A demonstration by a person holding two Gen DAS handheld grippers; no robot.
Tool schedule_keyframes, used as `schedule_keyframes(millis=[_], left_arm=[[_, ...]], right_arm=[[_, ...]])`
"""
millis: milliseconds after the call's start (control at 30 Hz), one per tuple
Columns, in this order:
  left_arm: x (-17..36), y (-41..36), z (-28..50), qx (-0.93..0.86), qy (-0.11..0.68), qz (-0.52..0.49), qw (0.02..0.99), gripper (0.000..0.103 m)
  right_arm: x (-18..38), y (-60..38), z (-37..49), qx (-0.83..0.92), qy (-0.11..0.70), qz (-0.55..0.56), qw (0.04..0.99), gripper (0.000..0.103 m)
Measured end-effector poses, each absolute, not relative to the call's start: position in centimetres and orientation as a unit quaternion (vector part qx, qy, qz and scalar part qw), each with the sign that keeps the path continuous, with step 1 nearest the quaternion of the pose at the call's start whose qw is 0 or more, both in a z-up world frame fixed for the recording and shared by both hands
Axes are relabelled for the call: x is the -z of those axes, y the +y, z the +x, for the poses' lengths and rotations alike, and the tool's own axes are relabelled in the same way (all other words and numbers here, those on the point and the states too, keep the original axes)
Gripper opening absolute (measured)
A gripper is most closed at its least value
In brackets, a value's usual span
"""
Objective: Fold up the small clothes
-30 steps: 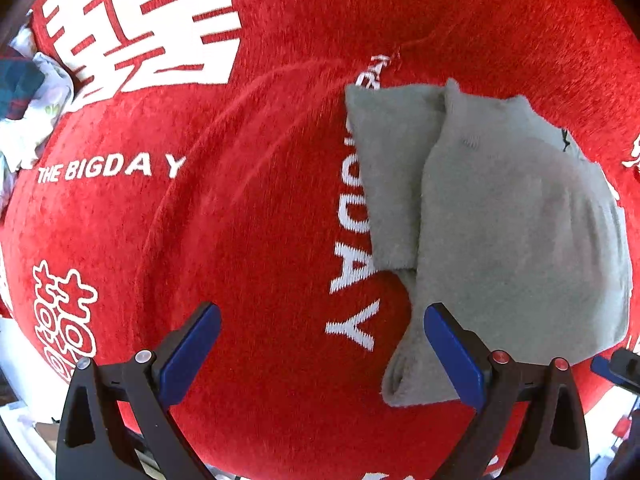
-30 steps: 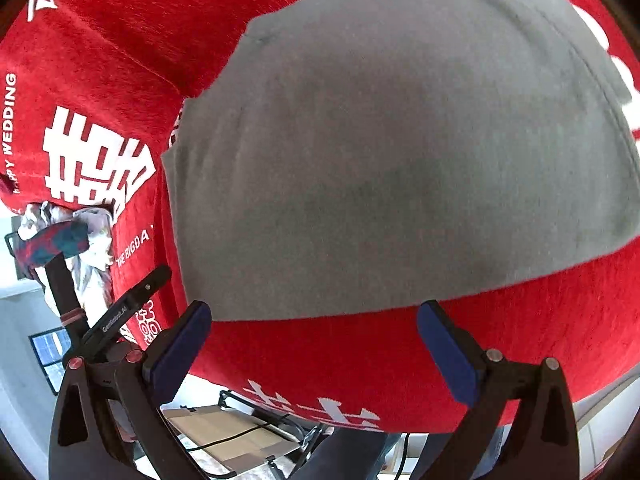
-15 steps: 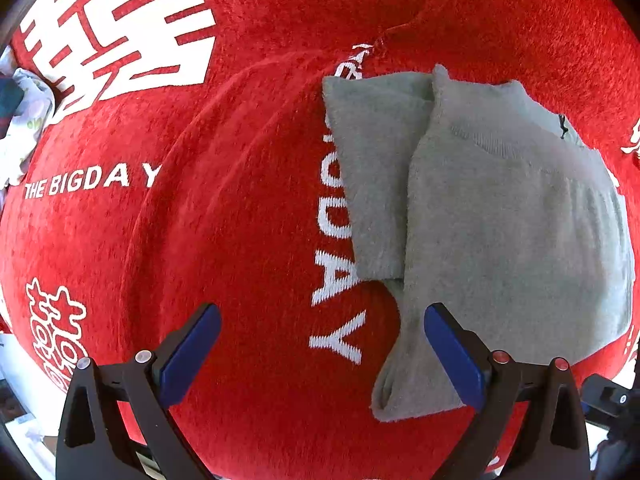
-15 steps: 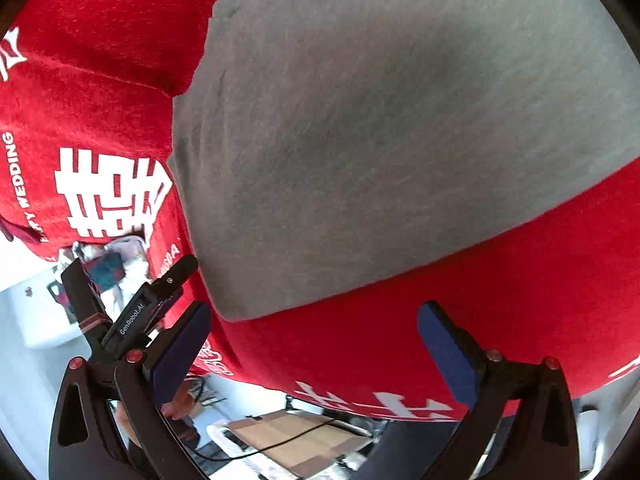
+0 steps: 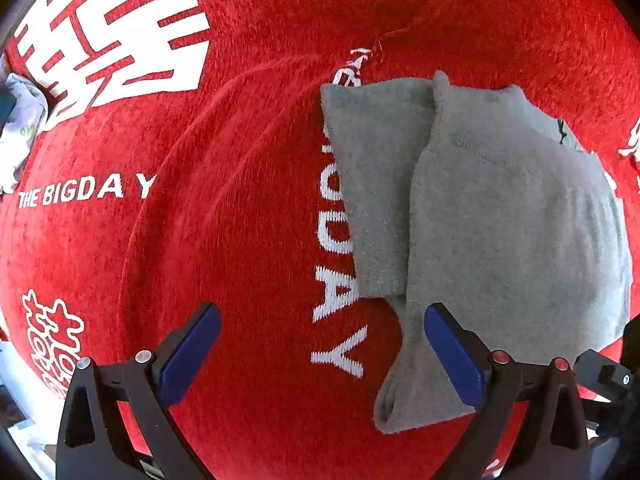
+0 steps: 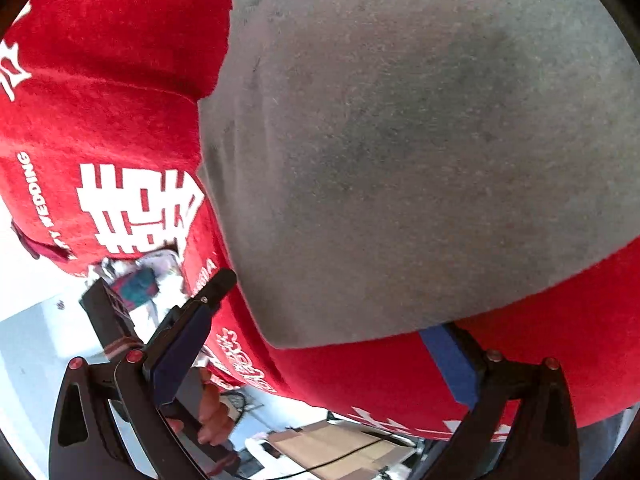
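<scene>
While left fingers (image 5: pixel 192 352) gape, gray garment (image 5: pixel 500 240) overlaps red cloth (image 5: pixel 240 240).

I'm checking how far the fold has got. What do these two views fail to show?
- Left wrist view: the grey garment's right edge is cut off by the frame.
- Right wrist view: its far side runs off the frame; the right finger partly hides under the near hem.
- The bundle is blurred.

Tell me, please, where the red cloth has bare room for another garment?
Free: the red printed cloth between the grey knitted garment and the "THE BIGDAY" lettering. Crowded: the garment's side and the crumpled pale clothes at the far edge.
</scene>
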State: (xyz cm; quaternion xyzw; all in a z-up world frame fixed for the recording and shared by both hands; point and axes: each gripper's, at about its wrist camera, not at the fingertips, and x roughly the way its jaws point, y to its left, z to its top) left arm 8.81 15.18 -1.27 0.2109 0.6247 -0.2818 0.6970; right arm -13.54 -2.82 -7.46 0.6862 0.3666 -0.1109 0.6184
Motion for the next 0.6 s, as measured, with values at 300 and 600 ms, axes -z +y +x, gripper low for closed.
schedule_keyframes(millis=[300,600], left_arm=[[2.1,15.5,10.9,0.313,0.657,0.124,0.674,0.102],[3.5,13.4,11.6,0.376,0.696,0.063,0.609,0.101]], right_arm=[[8.5,-2.9,-11.9,0.101,0.291,0.74,0.597,0.101],[7.2,-3.4,-12.1,0.058,0.253,0.763,0.592,0.009]])
